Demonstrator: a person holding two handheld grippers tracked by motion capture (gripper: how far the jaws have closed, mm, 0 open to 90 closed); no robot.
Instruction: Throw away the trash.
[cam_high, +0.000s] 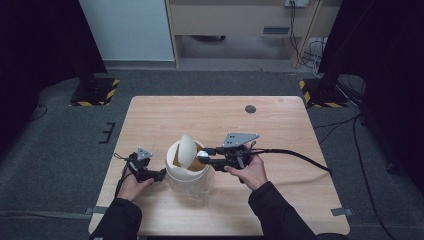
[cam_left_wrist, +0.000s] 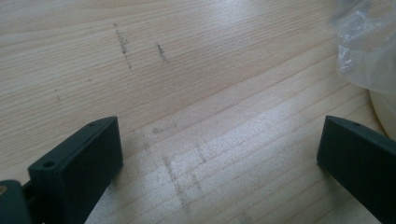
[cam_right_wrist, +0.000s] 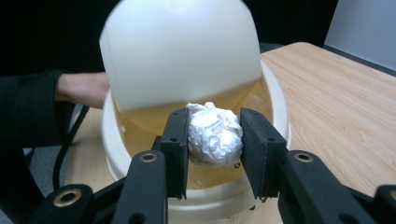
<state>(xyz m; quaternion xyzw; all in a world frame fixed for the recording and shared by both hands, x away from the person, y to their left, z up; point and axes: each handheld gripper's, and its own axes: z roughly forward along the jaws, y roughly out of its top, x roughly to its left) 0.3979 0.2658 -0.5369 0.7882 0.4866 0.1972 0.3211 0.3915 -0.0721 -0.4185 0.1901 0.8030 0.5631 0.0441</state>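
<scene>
The left gripper (cam_high: 161, 174), held low at the bin's nine o'clock side, rests level over the table (cam_high: 280, 125) with its jaws spread wide and nothing between them. The white swing-lid bin (cam_high: 187, 172) stands at table centre, lid (cam_high: 187, 150) tipped up. The right gripper (cam_high: 201, 154) reaches in from three o'clock, clamped on a crumpled paper ball (cam_right_wrist: 215, 133) over the bin's opening.
</scene>
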